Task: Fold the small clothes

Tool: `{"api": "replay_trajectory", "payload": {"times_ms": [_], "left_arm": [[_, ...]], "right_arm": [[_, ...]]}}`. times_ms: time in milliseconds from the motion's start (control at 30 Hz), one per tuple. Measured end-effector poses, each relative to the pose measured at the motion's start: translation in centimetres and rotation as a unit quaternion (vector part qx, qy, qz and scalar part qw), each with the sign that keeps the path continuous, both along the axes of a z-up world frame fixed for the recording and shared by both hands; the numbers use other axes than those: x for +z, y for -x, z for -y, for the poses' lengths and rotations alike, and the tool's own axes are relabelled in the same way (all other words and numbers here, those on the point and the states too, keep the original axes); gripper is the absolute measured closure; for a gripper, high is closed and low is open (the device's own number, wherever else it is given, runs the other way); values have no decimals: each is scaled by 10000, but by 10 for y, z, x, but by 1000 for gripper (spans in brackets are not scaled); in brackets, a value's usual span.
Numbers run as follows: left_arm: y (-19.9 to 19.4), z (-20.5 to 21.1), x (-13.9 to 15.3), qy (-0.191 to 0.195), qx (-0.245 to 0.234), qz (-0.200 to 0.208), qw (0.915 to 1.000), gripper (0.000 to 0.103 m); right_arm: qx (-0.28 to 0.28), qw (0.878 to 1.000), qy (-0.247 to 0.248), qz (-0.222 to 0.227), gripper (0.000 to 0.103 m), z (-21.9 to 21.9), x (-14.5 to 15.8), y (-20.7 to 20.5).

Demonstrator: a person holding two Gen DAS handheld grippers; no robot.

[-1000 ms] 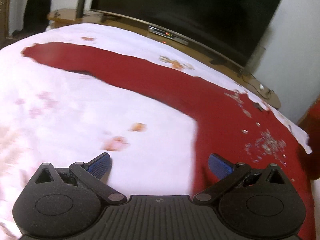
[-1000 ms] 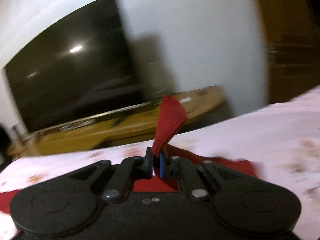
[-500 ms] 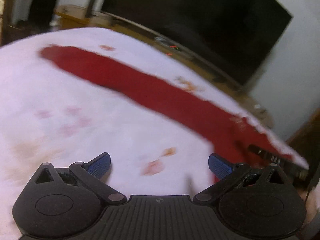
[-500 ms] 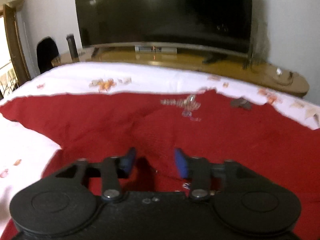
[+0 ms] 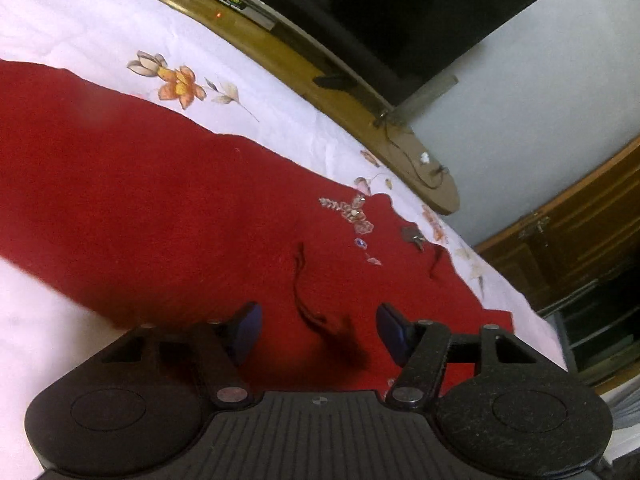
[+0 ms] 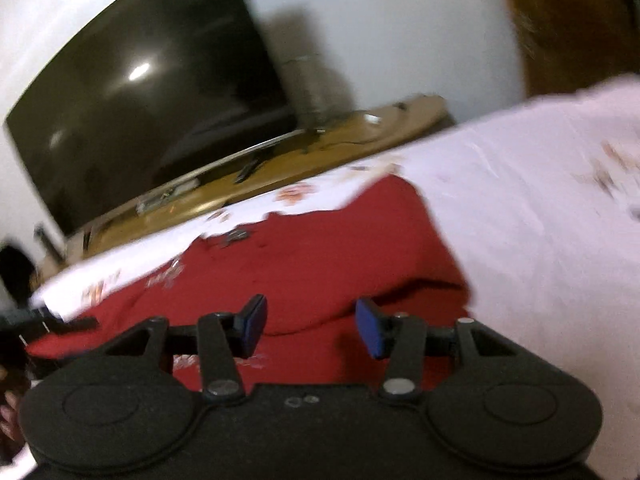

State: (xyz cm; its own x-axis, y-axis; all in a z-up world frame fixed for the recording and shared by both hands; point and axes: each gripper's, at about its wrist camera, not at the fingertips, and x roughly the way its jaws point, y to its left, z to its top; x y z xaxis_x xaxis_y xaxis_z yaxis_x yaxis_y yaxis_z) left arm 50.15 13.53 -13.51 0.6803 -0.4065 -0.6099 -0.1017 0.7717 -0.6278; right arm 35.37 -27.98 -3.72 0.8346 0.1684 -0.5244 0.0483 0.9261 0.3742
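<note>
The left claw (image 5: 318,330) had just been closing, yet its blue pads (image 5: 248,330) stood apart, straddling a raised crease in the red garment (image 5: 168,216) without pressing it; it looked placed to pinch that ridge for the next fold. The right claw (image 6: 310,326) also stood apart with nothing gripped, hovering over a rounded folded edge of the same cloth, probably ready to catch that side. The garment lay spread across the bed (image 5: 280,112), on its white flowered sheet. Only the left view showed the beaded trim (image 5: 352,216) sharply, and the crease itself; the blurred right view alone showed the fold's far corner against bare sheet and part of the other claw at its left edge. Beyond stood the television (image 6: 152,92).
</note>
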Motion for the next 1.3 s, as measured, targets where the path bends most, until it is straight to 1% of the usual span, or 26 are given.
{"api": "replay_trajectory", "payload": {"times_ms": [67,100,133,167,200,267,300,367,433,533,633,700,733,767,833,900,933,967,1000,1033,1067,1133,1167,1200,1233,1300], "left_arm": [[-6,8,-2,-159,-30,12,9999,52],[-7,10,-2,-234,-45,-5,9997,64],[-10,11,-2,-315,-61,-17,9995,80],[-11,10,-2,-393,-80,-34,9992,90],[-12,10,-4,-415,-105,-46,9991,94],[-10,7,-1,-403,-106,62,9991,99],[-8,7,4,-408,-99,201,9989,101],[3,4,21,-330,-107,597,9976,101],[12,1,35,-504,-124,865,9949,101],[8,-15,26,-587,78,626,9963,101],[2,-26,1,-505,65,201,9985,101],[4,-26,-6,-466,-16,131,9988,101],[7,-26,-4,-485,0,208,9986,101],[10,-26,1,-476,38,363,9982,101],[14,-25,9,-619,68,537,9966,101],[9,-20,0,-876,-39,290,9957,101],[10,-20,-6,-862,-41,300,9958,101],[11,-21,-8,-824,-28,345,9960,101],[11,-22,-7,-814,-18,347,9961,101],[12,-22,-6,-833,-16,363,9959,101],[12,-21,-7,-864,-29,391,9955,101],[15,-22,-7,-880,-45,459,9951,101],[17,-23,-8,-847,-32,487,9952,101],[18,-24,-10,-808,-9,505,9954,101],[18,-24,-11,-767,20,519,9957,101],[21,-25,-11,-691,67,561,9960,101]], "right_arm": [[-292,9952,-929,-100,52,34,-14,-1],[-415,9888,-1430,-125,52,50,-22,-2],[-555,9772,-2045,-155,52,68,-32,-3],[-662,9665,-2473,-197,51,79,-43,-10],[-745,9553,-2852,-235,51,90,-51,-13],[-865,9335,-3469,-277,51,102,-68,-21],[-909,9264,-3642,-298,51,105,-73,-24],[-1005,9197,-3781,-336,51,110,-78,-27],[-1038,9147,-3889,-351,51,112,-81,-29],[-1053,9050,-4105,-375,51,112,-89,-42],[-1071,8867,-4482,-390,52,115,-100,-51],[-1118,8895,-4408,-438,64,115,-103,-56],[-1147,8989,-4198,-501,91,113,-100,-57],[-1163,9136,-3857,-545,96,110,-94,-56],[-1074,9266,-3592,-307,97,107,-81,-49],[-1061,9450,-3090,-187,97,101,-69,-44],[-1102,9500,-2899,-366,97,98,-72,-47],[-1131,9520,-2750,-718,100,97,-79,-52],[-1064,9518,-2776,-751,99,98,-83,-54],[-974,9533,-2769,-707,91,99,-79,-52],[-845,9567,-2715,-613,78,100,-72,-50],[-614,9657,-2517,-197,72,102,-55,-42],[-506,9720,-2294,-49,58,102,-46,-39],[-465,9775,-2058,31,51,102,-39,-41],[-438,9818,-1846,67,49,103,-33,-50],[-392,9829,-1798,73,49,111,-28,-75]]}}
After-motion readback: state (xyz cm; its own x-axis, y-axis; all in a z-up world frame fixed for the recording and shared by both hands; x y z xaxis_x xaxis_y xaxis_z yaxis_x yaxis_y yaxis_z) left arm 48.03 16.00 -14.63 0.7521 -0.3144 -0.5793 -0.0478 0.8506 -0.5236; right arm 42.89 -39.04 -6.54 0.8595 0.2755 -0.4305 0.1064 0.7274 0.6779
